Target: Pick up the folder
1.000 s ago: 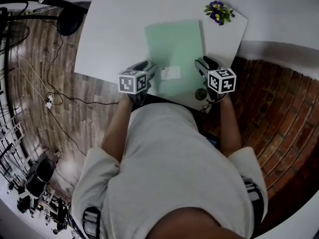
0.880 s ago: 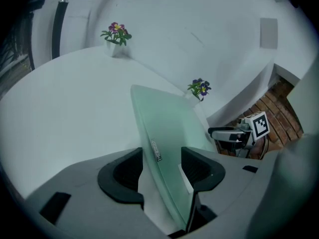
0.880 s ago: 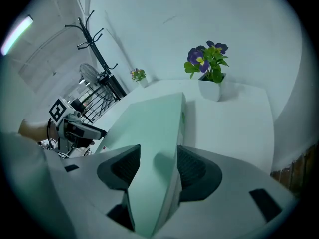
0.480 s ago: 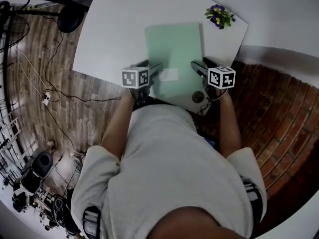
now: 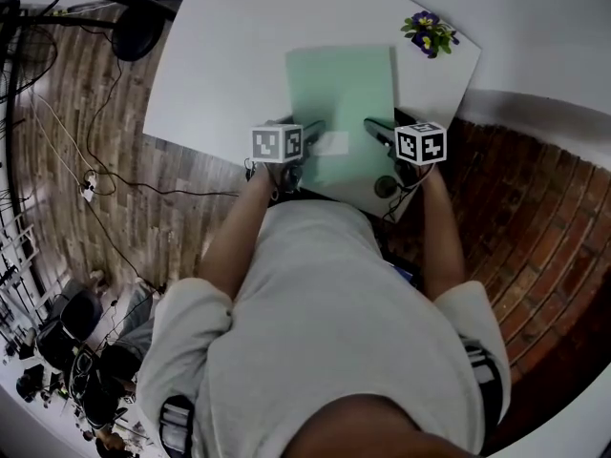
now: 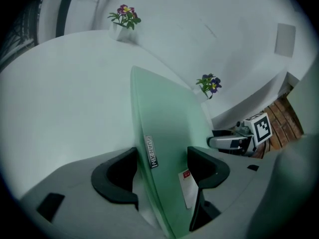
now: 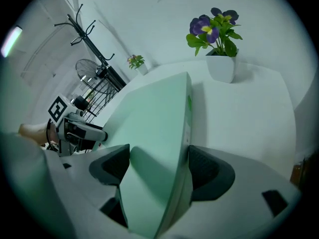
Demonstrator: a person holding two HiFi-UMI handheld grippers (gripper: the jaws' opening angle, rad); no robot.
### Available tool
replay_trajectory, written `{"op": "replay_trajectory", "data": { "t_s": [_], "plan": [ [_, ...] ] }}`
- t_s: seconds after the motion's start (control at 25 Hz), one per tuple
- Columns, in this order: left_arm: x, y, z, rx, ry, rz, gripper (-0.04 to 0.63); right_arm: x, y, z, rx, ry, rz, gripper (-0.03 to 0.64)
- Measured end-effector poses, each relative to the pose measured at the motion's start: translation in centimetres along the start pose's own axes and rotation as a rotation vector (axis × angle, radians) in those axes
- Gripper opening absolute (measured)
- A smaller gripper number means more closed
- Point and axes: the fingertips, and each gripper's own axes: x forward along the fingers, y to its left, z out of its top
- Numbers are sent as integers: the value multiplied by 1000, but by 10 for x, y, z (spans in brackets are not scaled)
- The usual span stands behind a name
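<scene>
One white table [image 5: 220, 65], rounded corners, stands over a wood-and-brick floor [image 5: 86, 141]. A pale green folder [image 5: 342, 93] lies flat on it, long axis running away from the person [image 5: 334, 332], near end at the table's near edge. Whether it overhangs there is hard to tell.

Folder looks thin, light and smooth-faced. It is probably slick and likely to sag if lifted by one side, so best taken at both long edges near the close end.

Left gripper [image 6: 159, 166] straddles the folder's left edge, right gripper [image 7: 158, 159] its right edge. Both sets of jaws have just been opening and stand wide, folder between the pads but not pinched.

Two small white pots: right pot [image 7: 221, 66] at the far right corner, left pot [image 6: 119, 32] at the far left. Each holds purple flowers [image 7: 213, 29].

A white label [image 6: 187, 187] sits on the cover.
</scene>
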Motion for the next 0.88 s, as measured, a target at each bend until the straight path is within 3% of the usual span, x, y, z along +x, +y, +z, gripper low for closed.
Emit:
{"op": "replay_trajectory", "data": {
  "t_s": [0.36,0.64,0.88],
  "plan": [
    [-3,3,0,-11,-1,19,318,3,4,1,15,-26,-10,368],
    [-7,9,0,-11,5,51,318,8,6,-1,38,33,-17,365],
    [-20,24,-6,-50,-5,65,316,19,23,5,-25,62,-17,364]
  ]
}}
